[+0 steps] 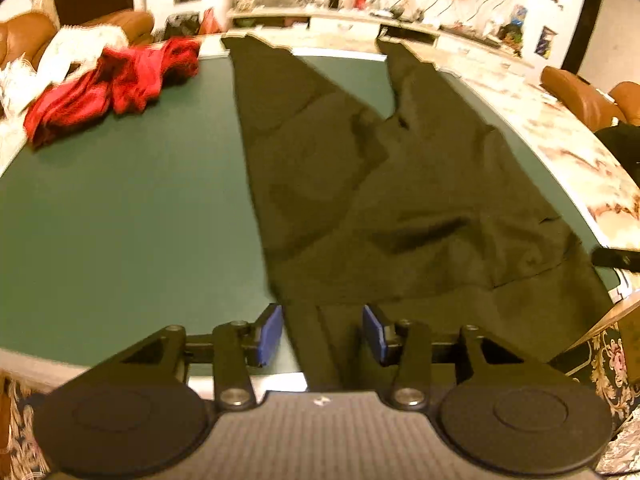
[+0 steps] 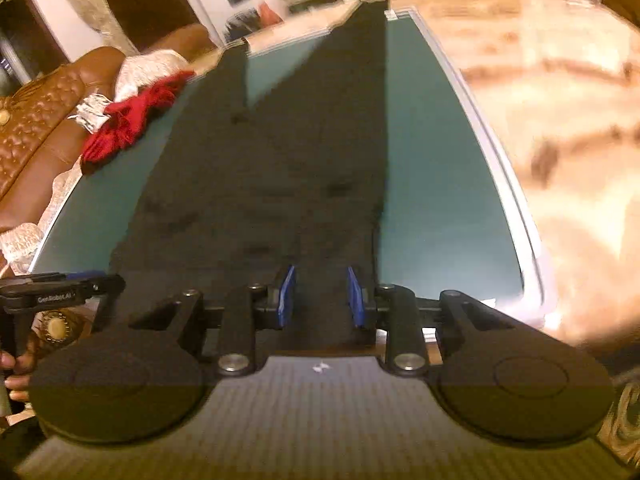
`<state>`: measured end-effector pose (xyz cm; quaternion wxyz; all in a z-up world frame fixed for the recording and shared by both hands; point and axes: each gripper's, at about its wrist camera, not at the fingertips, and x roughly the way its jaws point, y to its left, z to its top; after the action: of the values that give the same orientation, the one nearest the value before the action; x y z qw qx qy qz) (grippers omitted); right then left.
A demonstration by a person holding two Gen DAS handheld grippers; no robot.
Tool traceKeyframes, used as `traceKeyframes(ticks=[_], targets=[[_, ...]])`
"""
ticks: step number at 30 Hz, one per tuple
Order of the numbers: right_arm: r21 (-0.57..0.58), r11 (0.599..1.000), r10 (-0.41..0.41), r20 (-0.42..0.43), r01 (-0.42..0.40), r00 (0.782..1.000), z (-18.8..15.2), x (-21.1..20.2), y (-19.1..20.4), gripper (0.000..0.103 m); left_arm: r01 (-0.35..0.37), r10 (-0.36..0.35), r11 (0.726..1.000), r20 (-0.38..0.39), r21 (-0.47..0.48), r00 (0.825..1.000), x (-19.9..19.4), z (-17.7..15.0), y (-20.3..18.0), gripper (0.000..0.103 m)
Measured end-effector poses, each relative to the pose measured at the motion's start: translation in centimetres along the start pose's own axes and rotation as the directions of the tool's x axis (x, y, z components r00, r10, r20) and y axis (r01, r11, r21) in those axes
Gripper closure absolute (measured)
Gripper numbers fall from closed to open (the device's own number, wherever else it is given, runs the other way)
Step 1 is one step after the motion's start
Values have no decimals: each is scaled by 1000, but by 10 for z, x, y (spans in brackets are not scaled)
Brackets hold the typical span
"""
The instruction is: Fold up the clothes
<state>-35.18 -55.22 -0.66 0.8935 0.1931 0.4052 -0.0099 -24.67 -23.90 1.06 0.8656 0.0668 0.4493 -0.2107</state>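
A pair of dark trousers (image 1: 360, 184) lies flat on the green table top (image 1: 120, 220), both legs running to the far edge and the waist end at the near edge. My left gripper (image 1: 323, 332) is open, its blue pads on either side of the waist's left corner, which droops over the table edge. In the right wrist view the trousers (image 2: 260, 160) fill the middle of the table. My right gripper (image 2: 321, 296) is open too, with the right part of the waist lying between its pads. The left gripper (image 2: 60, 292) shows at the left edge, held by a hand (image 2: 16, 364).
A crumpled red garment (image 1: 116, 84) sits at the far left of the table beside a white lace cloth (image 1: 68, 52). A marble rim (image 1: 560, 148) borders the green top on the right. Brown leather seats (image 2: 44, 120) stand to the left, and a cluttered shelf (image 1: 360, 4) lies beyond.
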Motion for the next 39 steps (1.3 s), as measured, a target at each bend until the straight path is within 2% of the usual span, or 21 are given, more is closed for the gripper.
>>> traceKeyframes(ticks=[3,7,10,12,16,17,18,21,23,27,29,31,35,39], targets=[[-26,1000,-2,6,2,1000,16,9,1,69,24,-24,999,9,30,1000,3,7,-12,45],[-33,998,-58,-50,56,997,19,31,-9,69,6,-4,999,-59,34,998,18,7,-17,43],[3,1000,-28,-62,28,998,13,29,-16,70,12,-10,999,-80,33,997,19,6,-17,39],[-22,999,-38,-84,36,996,13,27,-12,70,15,-11,999,-96,36,995,20,8,-16,29],[-66,996,-64,-125,56,990,24,24,3,69,-18,21,1000,-121,24,992,17,29,-15,21],[-76,995,-72,-128,63,989,31,23,9,68,-27,29,999,-127,21,991,16,35,-15,16],[-84,994,-83,-128,72,988,38,21,15,62,-42,44,999,-124,19,991,15,45,-15,12],[-95,991,-104,-90,96,990,71,16,31,46,-83,85,996,-109,16,990,10,82,-13,10],[-98,988,-130,-67,123,989,96,17,41,42,-120,121,993,-128,11,984,12,114,-10,7],[-137,960,-252,-41,245,967,163,35,68,38,-194,187,981,-149,-28,971,22,193,0,5],[-160,940,-309,-38,300,950,200,48,81,37,-264,262,964,-105,-4,959,27,230,-1,3],[-181,926,-342,-28,332,939,236,61,94,37,-299,298,954,-59,-1,953,31,262,1,0],[-147,943,-297,26,297,955,290,76,102,34,-277,276,958,-19,-68,961,48,317,15,0],[-51,966,-249,66,253,966,332,96,94,29,-288,288,954,-18,-77,958,80,362,25,0]])
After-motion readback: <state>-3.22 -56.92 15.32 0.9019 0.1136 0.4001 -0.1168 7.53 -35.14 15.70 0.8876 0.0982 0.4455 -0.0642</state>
